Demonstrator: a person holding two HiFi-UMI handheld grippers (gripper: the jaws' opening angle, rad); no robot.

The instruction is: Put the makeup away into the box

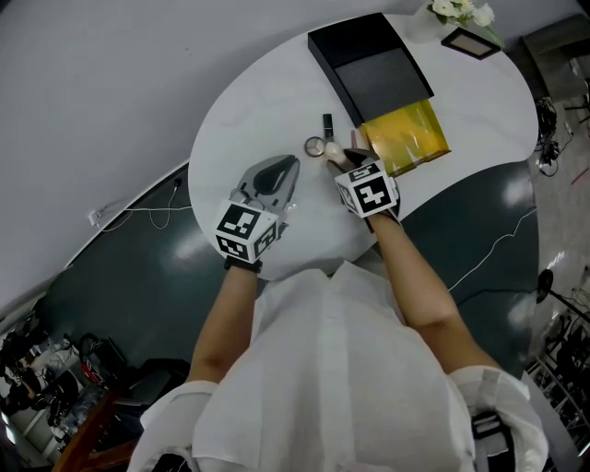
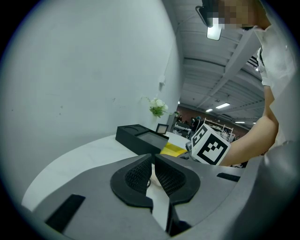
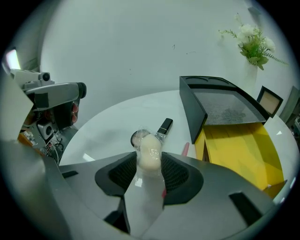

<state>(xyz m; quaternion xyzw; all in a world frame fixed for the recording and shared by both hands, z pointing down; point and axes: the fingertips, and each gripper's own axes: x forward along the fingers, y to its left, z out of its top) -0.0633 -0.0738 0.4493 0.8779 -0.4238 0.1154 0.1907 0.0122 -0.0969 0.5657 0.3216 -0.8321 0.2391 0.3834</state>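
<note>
A round white table [image 1: 249, 101] holds a black box [image 1: 369, 64] [image 3: 225, 101] with a yellow tray [image 1: 406, 136] [image 3: 243, 150] pulled out of it. My right gripper [image 1: 346, 157] [image 3: 149, 164] is shut on a beige makeup sponge [image 3: 150, 152] in clear plastic wrap, just left of the tray. Past its tips lie a round compact [image 1: 315, 146] [image 3: 138, 137], a black lipstick tube [image 1: 327, 123] [image 3: 165, 125] and a pink stick [image 3: 185, 149]. My left gripper [image 1: 281, 169] [image 2: 153, 161] is shut and empty above the table's near left part.
White flowers [image 1: 461, 11] [image 3: 253, 44] and a small picture frame [image 1: 470, 41] [image 3: 269, 101] stand at the table's far edge behind the box. A white cable [image 1: 138, 212] runs over the dark floor to the left. Equipment clutters the floor's corners.
</note>
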